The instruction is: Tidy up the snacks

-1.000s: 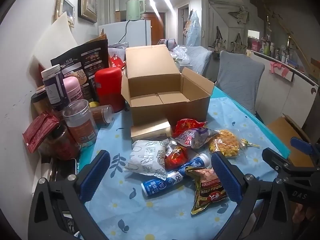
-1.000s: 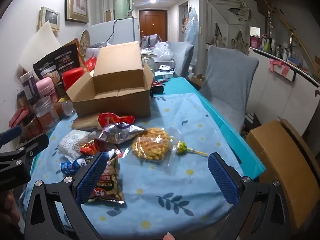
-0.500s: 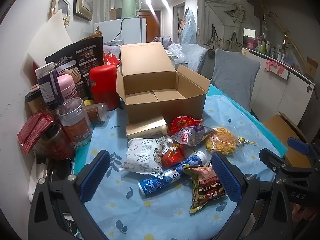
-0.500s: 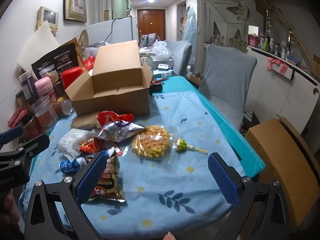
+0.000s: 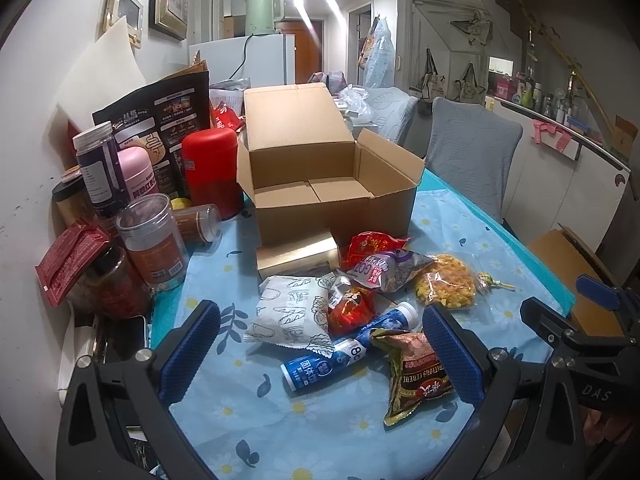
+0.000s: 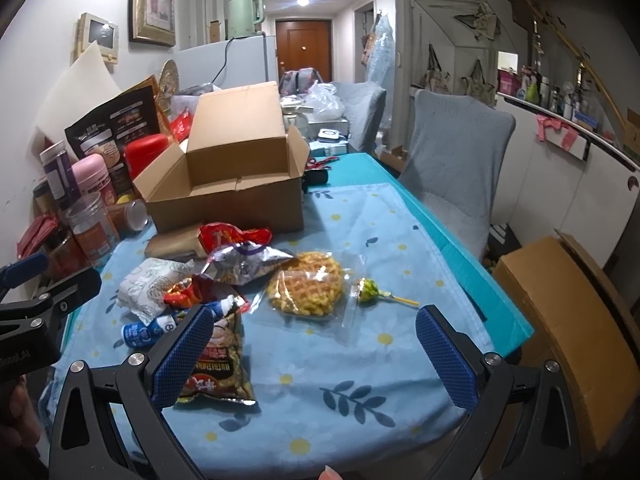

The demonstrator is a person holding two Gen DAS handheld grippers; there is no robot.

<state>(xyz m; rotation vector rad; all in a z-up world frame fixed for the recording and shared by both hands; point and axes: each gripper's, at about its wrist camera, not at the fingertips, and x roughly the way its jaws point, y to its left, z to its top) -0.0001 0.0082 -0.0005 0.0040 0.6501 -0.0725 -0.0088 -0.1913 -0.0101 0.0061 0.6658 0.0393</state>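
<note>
From my left gripper (image 5: 318, 350), jaws spread wide and holding nothing, the snack pile lies straight ahead and slightly right on the blue flowered tablecloth (image 5: 256, 412). Farthest left in it is the white bread-print bag (image 5: 290, 312), lying flat. Next comes the blue bottle (image 5: 344, 354) on its side, its long axis running from lower left up to its white cap at upper right, so it sits slantwise across my jaw line. Touching its right end is the brown cereal packet (image 5: 416, 376), right beside my right-hand finger. Behind all of this stands the open cardboard box (image 5: 320, 184), flaps up, nothing in it that I can see, and I judge that is where the snacks go.

My right gripper (image 6: 310, 354) is also wide and holds nothing. The waffle bag (image 6: 306, 288) and the green lollipop (image 6: 370, 290) lie dead ahead between its fingers, stick pointing right. I judge the left gripper nearer the bottle, the right nearer the waffle.
</note>
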